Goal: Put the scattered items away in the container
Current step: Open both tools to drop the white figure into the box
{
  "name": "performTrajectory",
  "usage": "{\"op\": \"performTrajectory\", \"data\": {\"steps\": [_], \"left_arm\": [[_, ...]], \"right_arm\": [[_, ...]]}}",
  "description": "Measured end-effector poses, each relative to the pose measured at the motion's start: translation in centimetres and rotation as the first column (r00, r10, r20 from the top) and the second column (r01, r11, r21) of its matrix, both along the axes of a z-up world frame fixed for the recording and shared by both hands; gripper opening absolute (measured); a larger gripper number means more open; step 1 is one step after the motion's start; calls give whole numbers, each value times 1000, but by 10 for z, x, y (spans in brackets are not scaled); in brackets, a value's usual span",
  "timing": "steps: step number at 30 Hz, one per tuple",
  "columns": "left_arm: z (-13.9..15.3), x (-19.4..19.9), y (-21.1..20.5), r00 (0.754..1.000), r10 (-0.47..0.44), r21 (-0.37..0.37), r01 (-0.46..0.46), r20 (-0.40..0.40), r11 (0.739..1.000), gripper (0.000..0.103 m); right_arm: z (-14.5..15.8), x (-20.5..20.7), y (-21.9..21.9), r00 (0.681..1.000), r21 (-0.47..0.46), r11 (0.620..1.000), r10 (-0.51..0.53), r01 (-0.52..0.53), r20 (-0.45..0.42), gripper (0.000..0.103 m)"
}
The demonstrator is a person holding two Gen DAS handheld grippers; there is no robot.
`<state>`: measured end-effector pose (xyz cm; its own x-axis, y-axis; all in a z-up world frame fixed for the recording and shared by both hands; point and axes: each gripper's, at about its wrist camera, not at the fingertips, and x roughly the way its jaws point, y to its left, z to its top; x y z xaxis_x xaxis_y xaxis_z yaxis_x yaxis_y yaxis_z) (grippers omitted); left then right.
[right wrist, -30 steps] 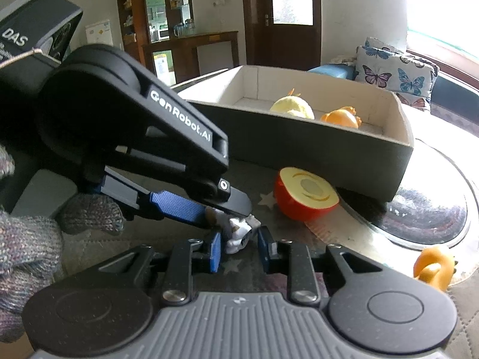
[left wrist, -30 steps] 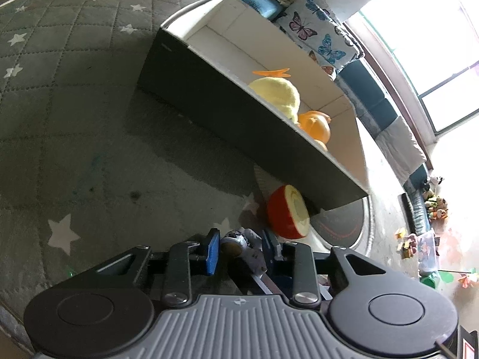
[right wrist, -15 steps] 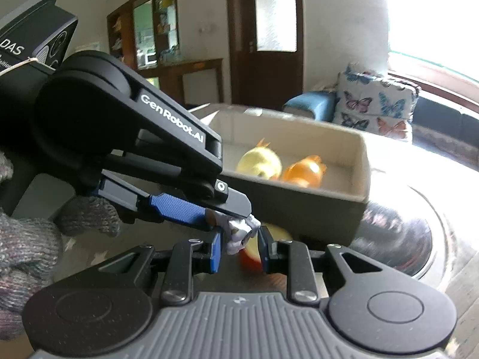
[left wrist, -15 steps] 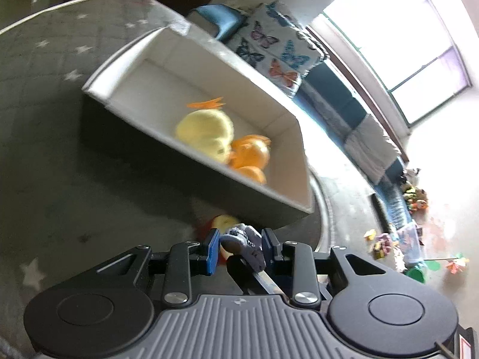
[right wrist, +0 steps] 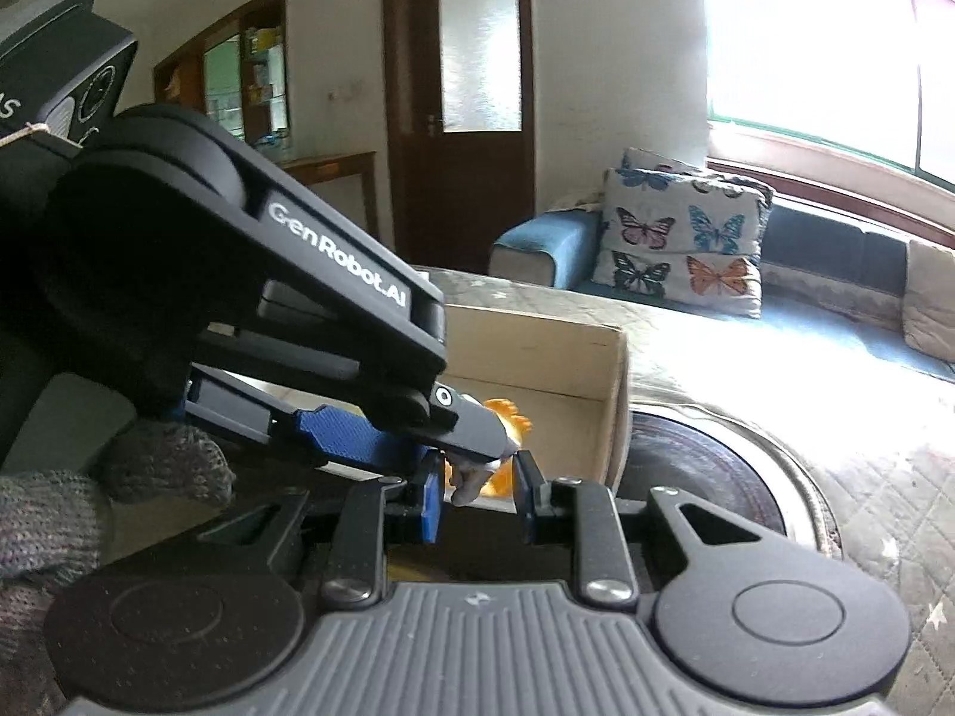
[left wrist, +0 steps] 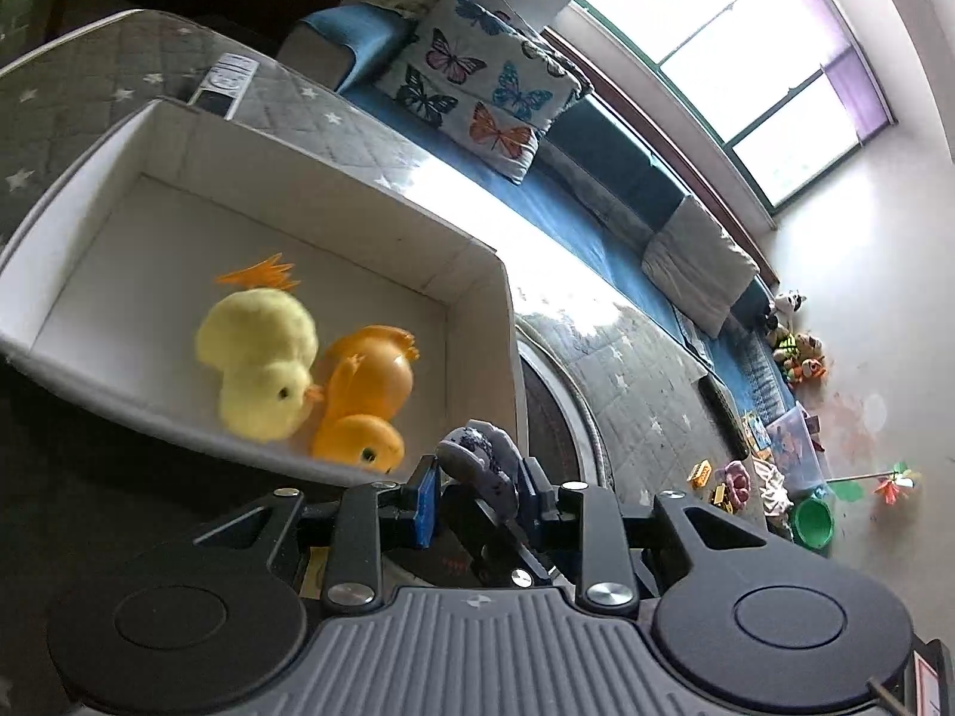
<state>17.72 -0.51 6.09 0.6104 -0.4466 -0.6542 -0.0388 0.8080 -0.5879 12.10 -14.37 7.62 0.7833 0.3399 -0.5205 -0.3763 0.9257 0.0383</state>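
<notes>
Grey and white plastic, a small figure (left wrist: pixel 477 462), is what both tools have between them. The left gripper (left wrist: pixel 477 480) has just been closing its jaws with the figure between them, and now they pinch it narrow at the upper part. The right gripper (right wrist: pixel 474 498) has its jaws at their tightest around the lower end of the same figure (right wrist: pixel 471 477). From its own camera I can't be sure both pads bite.

The figure hangs in the air just short of the near end wall of the container (left wrist: pixel 477 310), above the starred table cover (left wrist: pixel 644 394) and clear of it. Inside the box lie a yellow plush chick (left wrist: pixel 262 358) and an orange duck (left wrist: pixel 370 394), touching each other near the front wall. The far half of the floor is bare.

I judge the step to be the carry-in. To do it well I would:
- lift both hands together so the figure isn't twisted between two grips;
- clear the rim before moving forward, as the wall looks thin and easy to nudge;
- aim for the bare floor behind the duck;
- let one pair of jaws go first, then the other, low over the floor, so the figure doesn't bounce out.
</notes>
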Motion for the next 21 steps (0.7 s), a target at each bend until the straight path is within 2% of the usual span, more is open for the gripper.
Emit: {"op": "performTrajectory", "data": {"steps": [11, 21], "left_arm": [[-16, 29, -4, 999, -22, 37, 23, -39, 999, 32], [-25, 36, -4, 998, -24, 66, 28, -65, 997, 30]], "right_arm": [[-17, 35, -1, 998, -8, 1000, -22, 22, -63, 23], [-21, 41, -1, 997, -12, 1000, -29, 28, -68, 24]]}}
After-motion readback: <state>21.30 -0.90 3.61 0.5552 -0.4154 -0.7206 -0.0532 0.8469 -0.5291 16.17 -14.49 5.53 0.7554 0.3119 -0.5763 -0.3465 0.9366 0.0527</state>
